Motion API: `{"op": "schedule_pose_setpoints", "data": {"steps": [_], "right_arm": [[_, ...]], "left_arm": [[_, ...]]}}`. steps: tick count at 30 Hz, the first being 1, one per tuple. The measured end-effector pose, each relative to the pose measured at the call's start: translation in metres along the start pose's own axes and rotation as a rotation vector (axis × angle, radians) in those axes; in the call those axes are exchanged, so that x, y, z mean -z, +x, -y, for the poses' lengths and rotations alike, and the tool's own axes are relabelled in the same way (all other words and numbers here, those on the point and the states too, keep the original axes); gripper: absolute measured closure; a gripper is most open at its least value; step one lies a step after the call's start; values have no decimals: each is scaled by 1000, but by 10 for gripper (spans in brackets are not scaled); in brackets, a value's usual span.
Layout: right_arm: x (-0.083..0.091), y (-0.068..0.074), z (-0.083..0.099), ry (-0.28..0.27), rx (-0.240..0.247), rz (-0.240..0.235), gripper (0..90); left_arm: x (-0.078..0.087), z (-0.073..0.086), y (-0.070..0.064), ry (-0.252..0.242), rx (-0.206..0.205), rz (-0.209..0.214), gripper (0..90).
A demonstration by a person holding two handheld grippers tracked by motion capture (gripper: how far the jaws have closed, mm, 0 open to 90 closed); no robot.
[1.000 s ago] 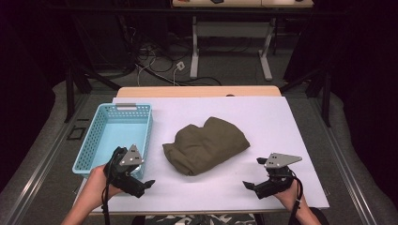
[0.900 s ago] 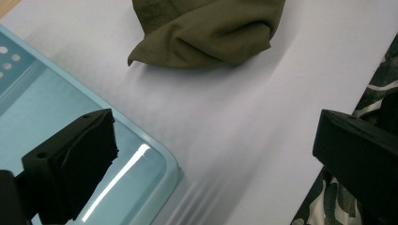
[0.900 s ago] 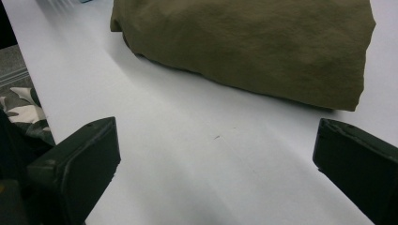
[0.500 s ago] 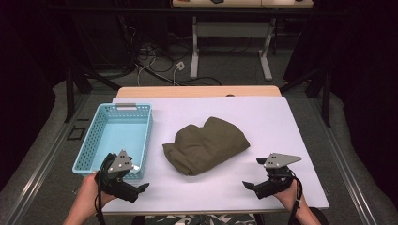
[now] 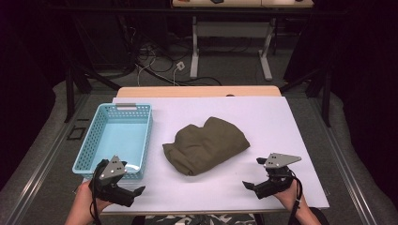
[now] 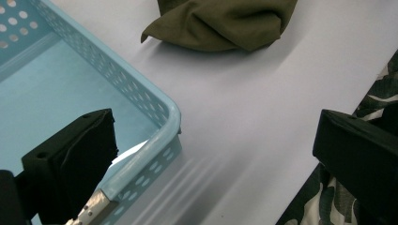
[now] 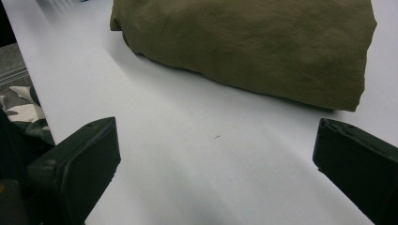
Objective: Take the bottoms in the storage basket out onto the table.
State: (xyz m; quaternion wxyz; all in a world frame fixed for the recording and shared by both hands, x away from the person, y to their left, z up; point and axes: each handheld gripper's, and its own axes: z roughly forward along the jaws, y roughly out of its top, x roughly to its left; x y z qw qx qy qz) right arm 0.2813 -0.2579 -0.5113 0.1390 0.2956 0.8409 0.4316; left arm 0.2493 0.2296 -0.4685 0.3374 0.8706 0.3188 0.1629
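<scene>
A folded olive-green cloth [image 5: 206, 145] lies in the middle of the white table [image 5: 263, 117]. A light blue perforated basket [image 5: 119, 133] stands empty at the left. My left gripper [image 5: 133, 194] is open near the front edge, just in front of the basket's near right corner [image 6: 164, 112]. The cloth [image 6: 225, 23] shows beyond that corner in the left gripper view. My right gripper [image 5: 251, 180] is open near the front right, aimed toward the cloth [image 7: 248, 47], with bare table between its jaws.
The white table ends just in front of both grippers; camouflage-patterned fabric [image 6: 338, 206] shows below the edge. A wooden strip [image 5: 197, 91] borders the far side. Desk legs and cables [image 5: 187, 65] stand on the floor beyond.
My left gripper has drawn back toward the front edge and slightly left, away from the cloth. The right gripper has stayed in place.
</scene>
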Motion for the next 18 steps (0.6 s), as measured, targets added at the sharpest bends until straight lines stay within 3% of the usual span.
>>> {"op": "schedule_pose_setpoints", "data": {"steps": [8, 18], "right_arm": [[0, 0, 0, 0, 1, -2, 8], [-1, -1, 0, -2, 0, -2, 7]], "left_arm": [[3, 5, -3, -30, 13, -17, 0], [0, 11, -1, -42, 39, -6, 0]]}}
